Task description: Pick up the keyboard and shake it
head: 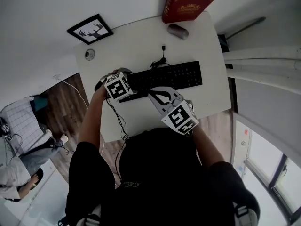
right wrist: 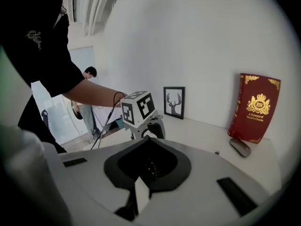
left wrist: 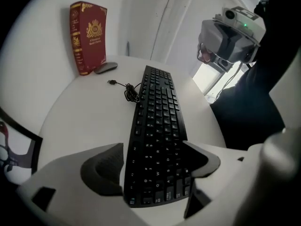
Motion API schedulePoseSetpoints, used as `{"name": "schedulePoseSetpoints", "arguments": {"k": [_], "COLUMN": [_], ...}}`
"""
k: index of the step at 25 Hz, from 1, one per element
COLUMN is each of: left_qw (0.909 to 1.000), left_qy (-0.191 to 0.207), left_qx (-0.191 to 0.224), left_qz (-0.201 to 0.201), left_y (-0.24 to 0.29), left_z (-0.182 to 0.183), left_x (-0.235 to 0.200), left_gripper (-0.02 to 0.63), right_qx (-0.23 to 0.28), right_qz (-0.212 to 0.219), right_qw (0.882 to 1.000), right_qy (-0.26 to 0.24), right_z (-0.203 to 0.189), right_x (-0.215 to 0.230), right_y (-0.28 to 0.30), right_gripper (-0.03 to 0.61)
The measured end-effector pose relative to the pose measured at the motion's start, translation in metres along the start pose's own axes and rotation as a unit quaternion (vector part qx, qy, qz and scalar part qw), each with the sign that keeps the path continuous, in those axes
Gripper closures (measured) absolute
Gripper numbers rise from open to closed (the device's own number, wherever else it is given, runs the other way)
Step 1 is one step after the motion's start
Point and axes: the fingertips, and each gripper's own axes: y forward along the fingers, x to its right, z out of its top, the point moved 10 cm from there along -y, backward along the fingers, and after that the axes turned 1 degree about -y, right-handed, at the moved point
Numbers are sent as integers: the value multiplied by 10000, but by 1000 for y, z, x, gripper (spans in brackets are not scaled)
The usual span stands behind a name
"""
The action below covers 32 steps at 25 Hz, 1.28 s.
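Note:
A black keyboard [head: 167, 76] lies flat on the white table [head: 141, 46], and its coiled cable [head: 160, 62] runs toward the back. My left gripper [head: 123, 89] is at the keyboard's left end. In the left gripper view its jaws [left wrist: 153, 161] stand wide open over that end of the keyboard [left wrist: 157, 126], one pad [left wrist: 101, 169] on each side; I see no pad pressing on it. My right gripper [head: 155, 96] hovers in front of the keyboard's middle. In the right gripper view its jaws [right wrist: 146, 138] are shut with nothing between them.
A red book [head: 188, 4] stands at the table's back edge with a grey mouse [head: 178, 31] before it. A framed deer picture [head: 90, 29] and a small round object [head: 90, 54] sit at the back left. The table's edge runs close on the right. A person [right wrist: 87, 93] is beyond the table.

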Motion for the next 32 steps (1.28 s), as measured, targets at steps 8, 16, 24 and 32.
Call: {"name": "schedulePoseSetpoints", "arguments": {"k": [8, 16, 24, 32], "left_qw": [9947, 9930, 9883, 9662], "left_qy": [346, 380, 796, 1057], "left_qx": [-614, -1104, -1013, -993], "left_qz": [-743, -173, 811, 2130], "left_y": [31, 35, 21, 16], "left_z": [21, 32, 32, 32], "left_x": [-18, -13, 15, 57], "left_gripper": [198, 278, 302, 304], "right_qx": [-323, -412, -499, -437], "right_qz": [258, 245, 85, -229], "right_qw": [9989, 9986, 9987, 9981], "right_qy": [231, 206, -27, -371], "right_z": [-23, -24, -22, -18], "right_x": [28, 31, 15, -1], "right_y": [18, 27, 20, 5], "right_gripper": [556, 555, 555, 555]}}
